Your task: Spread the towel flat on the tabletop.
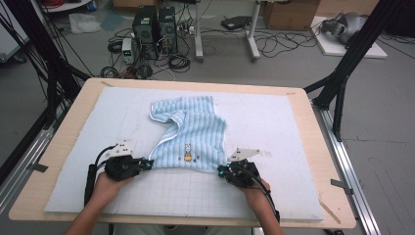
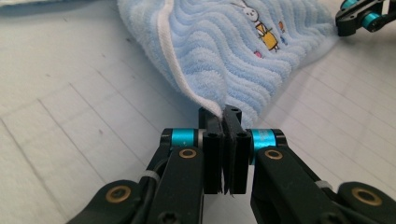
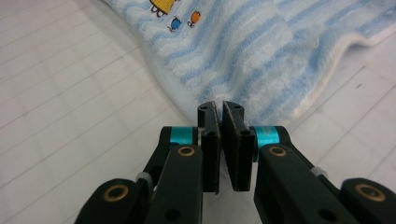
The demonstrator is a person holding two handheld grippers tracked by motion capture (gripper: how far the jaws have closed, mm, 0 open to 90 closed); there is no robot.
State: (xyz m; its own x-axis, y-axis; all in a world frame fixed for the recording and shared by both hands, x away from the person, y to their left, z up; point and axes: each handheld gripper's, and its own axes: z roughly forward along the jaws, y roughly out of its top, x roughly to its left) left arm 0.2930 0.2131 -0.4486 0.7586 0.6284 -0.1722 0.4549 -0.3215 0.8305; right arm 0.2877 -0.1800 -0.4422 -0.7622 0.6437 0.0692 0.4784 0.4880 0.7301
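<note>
A light blue striped towel (image 1: 188, 132) with a small rabbit picture lies crumpled on the gridded mat (image 1: 293, 127), its far end folded over. My left gripper (image 1: 147, 164) is at the towel's near left corner, shut on the white-hemmed edge (image 2: 212, 107), which is pinched between the jaws (image 2: 223, 114). At the near right corner, my right gripper (image 1: 222, 171) is shut on the towel (image 3: 261, 51), with the cloth nipped at the jaw tips (image 3: 219, 109). The right gripper (image 2: 364, 16) also shows far off in the left gripper view. A hand holds each gripper low over the mat.
The pale mat covers most of a wooden table (image 1: 323, 147). Black frame posts (image 1: 342, 73) stand at the table's sides. Beyond the far edge, the floor holds computer towers (image 1: 154, 27), cables and a cardboard box (image 1: 288, 14).
</note>
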